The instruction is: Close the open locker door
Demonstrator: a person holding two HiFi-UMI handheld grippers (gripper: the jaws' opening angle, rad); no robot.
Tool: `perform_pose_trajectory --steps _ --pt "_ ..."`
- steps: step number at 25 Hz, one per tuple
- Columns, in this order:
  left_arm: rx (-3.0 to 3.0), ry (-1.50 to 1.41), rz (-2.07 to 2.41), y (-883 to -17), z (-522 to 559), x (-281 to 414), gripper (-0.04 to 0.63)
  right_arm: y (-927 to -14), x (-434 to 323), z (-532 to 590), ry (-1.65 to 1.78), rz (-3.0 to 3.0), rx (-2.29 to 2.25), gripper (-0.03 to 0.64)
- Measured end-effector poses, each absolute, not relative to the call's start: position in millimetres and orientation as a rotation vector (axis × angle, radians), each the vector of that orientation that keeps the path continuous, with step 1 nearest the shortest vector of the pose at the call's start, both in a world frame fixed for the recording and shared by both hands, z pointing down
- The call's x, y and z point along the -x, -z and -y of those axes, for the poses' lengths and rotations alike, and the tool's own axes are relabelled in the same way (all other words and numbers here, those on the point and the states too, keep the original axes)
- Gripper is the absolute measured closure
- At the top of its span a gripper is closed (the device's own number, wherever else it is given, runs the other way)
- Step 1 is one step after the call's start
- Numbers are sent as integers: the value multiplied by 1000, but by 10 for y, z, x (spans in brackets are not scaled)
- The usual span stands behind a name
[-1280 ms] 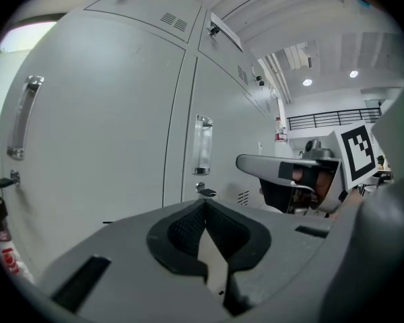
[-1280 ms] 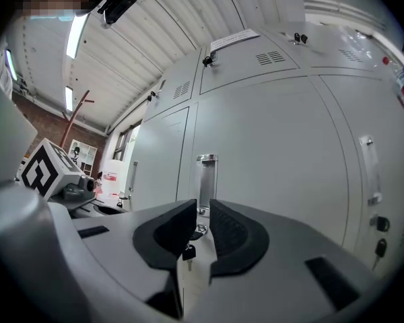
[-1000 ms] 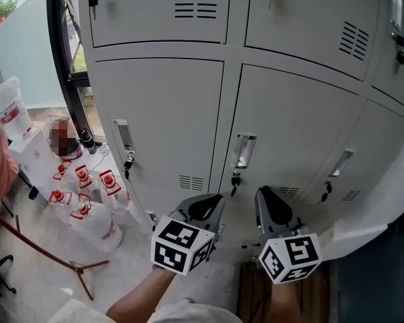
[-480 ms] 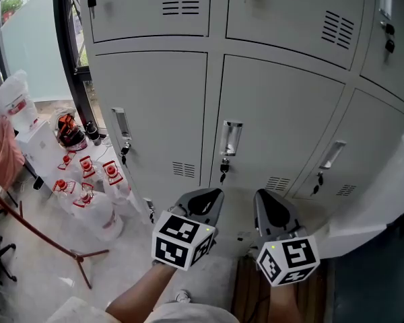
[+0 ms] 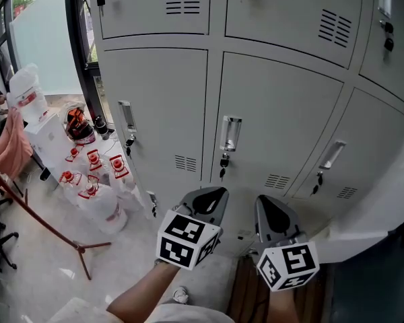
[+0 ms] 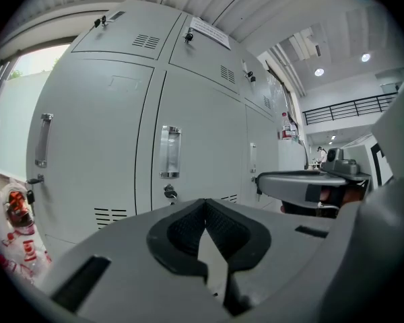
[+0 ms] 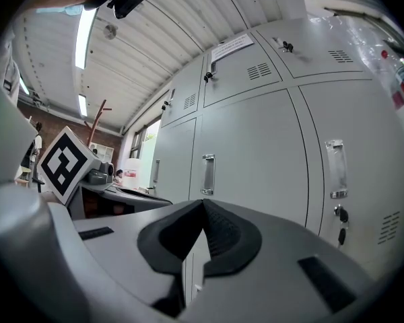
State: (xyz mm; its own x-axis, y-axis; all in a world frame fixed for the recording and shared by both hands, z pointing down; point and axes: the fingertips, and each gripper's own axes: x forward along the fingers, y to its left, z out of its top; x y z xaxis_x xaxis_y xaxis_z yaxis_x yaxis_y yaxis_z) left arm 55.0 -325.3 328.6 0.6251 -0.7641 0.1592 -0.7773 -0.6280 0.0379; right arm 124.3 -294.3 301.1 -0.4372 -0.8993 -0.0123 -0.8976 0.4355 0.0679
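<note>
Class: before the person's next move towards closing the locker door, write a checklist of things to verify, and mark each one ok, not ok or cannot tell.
1. Left gripper empty, jaws together: ok.
2. Right gripper empty, jaws together: ok.
3. Open door found: cannot tell. A pale panel at the head view's right edge may be it.
4. Middle door straight ahead shut flush, so it needs no closing: ok.
5. A gripper touching a door: not ok. Neither touches any.
6. Water bottles on the floor at the left, away from both grippers: ok.
</note>
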Motion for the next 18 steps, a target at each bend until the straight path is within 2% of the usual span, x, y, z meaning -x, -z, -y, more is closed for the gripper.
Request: perform_pose_trajectory --steps 18 --pt "-2710 -195 1337 -3327 3232 -478 588 -3044 -1219 2940 80 2656 -1637 612"
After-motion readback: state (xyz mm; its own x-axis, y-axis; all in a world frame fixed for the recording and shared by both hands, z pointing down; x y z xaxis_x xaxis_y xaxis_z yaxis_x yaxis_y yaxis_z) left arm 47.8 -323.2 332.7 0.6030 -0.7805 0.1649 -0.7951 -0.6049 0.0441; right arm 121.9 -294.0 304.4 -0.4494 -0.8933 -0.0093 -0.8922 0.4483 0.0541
